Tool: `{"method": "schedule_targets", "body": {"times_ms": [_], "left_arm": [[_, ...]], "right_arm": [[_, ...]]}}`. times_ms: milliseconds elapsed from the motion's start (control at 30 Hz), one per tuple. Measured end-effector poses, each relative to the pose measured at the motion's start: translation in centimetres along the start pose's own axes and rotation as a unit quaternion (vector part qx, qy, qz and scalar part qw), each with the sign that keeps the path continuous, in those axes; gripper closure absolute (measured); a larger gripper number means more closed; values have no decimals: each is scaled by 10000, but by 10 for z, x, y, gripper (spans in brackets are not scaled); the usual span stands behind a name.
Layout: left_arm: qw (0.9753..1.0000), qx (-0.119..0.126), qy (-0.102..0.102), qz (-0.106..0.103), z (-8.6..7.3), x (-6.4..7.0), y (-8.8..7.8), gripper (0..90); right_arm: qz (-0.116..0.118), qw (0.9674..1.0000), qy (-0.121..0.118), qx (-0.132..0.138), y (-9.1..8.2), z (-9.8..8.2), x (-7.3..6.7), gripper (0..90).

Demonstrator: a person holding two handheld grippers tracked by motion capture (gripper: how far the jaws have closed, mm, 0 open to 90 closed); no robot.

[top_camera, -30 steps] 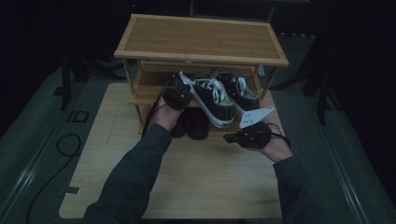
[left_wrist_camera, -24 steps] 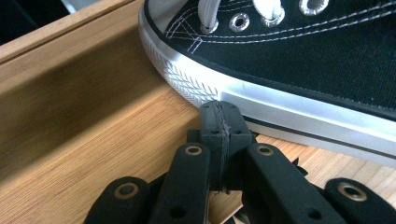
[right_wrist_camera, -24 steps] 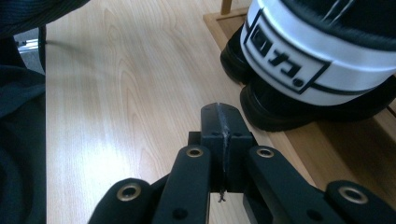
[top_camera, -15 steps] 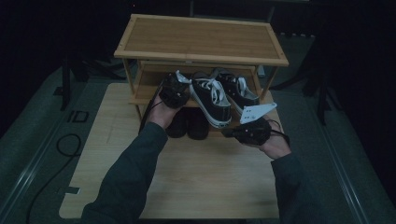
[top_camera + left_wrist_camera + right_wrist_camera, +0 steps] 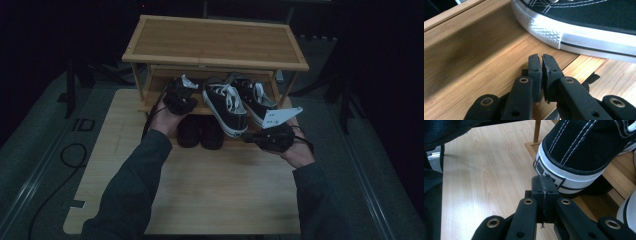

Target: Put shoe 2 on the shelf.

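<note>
Right gripper view | right gripper [image 5: 543, 185] pads pressed together at sneaker [image 5: 584, 150] heel label, unreadable | left gripper [image 5: 541, 65] pads barely parted, just opening, nothing between

Sneakers [image 5: 227, 102] black canvas, white soles, laces, stitching; rack [image 5: 215, 42] and board [image 5: 200, 190] pale wood grain; grippers black.

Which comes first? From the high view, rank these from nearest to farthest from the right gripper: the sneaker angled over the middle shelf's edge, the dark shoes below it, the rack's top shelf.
1. Angled sneaker, just left of the right gripper.
2. Dark shoes, lower shelf, farther left.
3. Top shelf, far behind.
</note>
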State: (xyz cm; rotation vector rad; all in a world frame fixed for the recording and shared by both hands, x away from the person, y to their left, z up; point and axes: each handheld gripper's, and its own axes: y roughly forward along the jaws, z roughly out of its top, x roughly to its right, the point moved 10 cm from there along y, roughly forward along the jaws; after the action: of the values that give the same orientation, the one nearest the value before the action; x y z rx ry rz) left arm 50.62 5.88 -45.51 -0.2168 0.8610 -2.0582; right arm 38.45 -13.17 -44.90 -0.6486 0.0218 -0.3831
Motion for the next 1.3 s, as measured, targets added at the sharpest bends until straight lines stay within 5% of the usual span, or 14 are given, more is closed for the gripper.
{"method": "schedule_targets", "body": {"times_ms": [600,1233,1300], "left_arm": [[9998,12,74,-166,-3,-2,-2,900],[9995,98,10,-296,-4,-3,-2,900],[9995,100,9,-290,-4,-3,-2,900]], "right_arm": [[55,10000,-5,69,4,2,-1,900],[241,9994,-59,232,35,22,-4,900],[75,9997,-64,227,42,24,0,900]]}}
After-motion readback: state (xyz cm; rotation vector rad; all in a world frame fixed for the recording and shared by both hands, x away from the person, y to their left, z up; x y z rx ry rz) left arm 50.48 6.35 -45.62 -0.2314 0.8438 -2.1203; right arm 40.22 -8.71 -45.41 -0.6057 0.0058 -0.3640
